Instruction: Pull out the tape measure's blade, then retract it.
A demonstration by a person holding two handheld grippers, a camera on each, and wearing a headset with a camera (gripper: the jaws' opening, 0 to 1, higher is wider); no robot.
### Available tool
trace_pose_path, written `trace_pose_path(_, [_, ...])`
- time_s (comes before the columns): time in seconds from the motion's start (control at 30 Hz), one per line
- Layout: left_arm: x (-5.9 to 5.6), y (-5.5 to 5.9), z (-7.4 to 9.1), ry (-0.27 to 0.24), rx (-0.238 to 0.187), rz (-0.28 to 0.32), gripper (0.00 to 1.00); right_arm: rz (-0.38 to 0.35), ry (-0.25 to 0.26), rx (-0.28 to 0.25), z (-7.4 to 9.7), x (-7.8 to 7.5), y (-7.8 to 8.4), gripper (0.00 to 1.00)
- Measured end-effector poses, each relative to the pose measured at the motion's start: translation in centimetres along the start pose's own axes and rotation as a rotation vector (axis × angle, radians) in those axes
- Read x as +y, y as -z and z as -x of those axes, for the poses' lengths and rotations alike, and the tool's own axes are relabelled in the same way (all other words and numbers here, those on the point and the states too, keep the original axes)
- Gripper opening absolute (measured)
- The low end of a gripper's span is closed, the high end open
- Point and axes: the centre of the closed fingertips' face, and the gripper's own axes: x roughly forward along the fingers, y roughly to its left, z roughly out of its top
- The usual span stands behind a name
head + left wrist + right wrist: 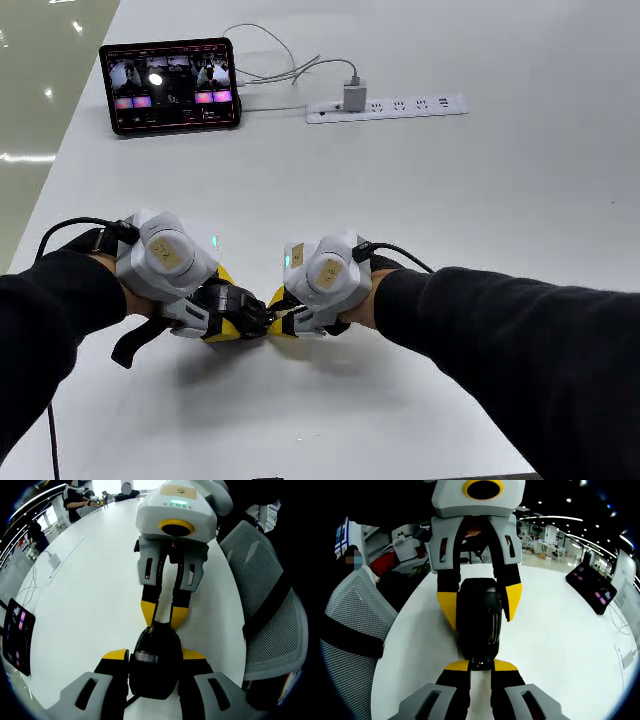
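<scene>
though lettering (177, 504) illegible, left gripper (154, 654) clamps tape measure (152, 672), right gripper (481, 667) pinches tip (481, 663).

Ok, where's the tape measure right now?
Low centre in the head view: the tape measure is clamped in the left gripper's jaws over the white table, with the right gripper closed on its front end.

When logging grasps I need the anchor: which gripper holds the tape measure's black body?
The left gripper: the black body of the tape measure sits between its spread jaws. The right gripper pinches only its front tip.
</scene>
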Motion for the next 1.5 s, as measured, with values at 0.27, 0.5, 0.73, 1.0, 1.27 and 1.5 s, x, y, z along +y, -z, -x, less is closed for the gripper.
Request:
trace_pose_path(0.27, [0.0,0.1,0.2,-0.011,-0.007,-0.008,0.32,0.015,-0.004,0.015,0.2,0.0,0.2,0.08])
trace_pose_path(0.5, [0.1,0.1,0.2,-0.008,-0.012,-0.008,0.32,0.013,0.005,0.018,0.3,0.0,0.2,0.08])
trace_pose_path(0.73, [0.1,0.1,0.2,-0.005,-0.015,-0.004,0.32,0.003,0.006,0.023,0.6,-0.1,0.5,0.08])
trace_pose_path(1.0, [0.1,0.2,0.2,-0.005,-0.015,-0.003,0.32,-0.008,0.009,0.026,0.9,0.0,1.0,0.08])
trace_pose_path(1.27, [0.2,0.2,0.1,-0.006,-0.015,-0.003,0.32,-0.011,0.014,0.030,1.2,0.0,1.2,0.08])
trace_pose_path(1.5, [0.2,0.1,0.1,-0.009,-0.022,0.004,0.32,-0.008,0.015,0.039,1.3,-0.1,1.3,0.09])
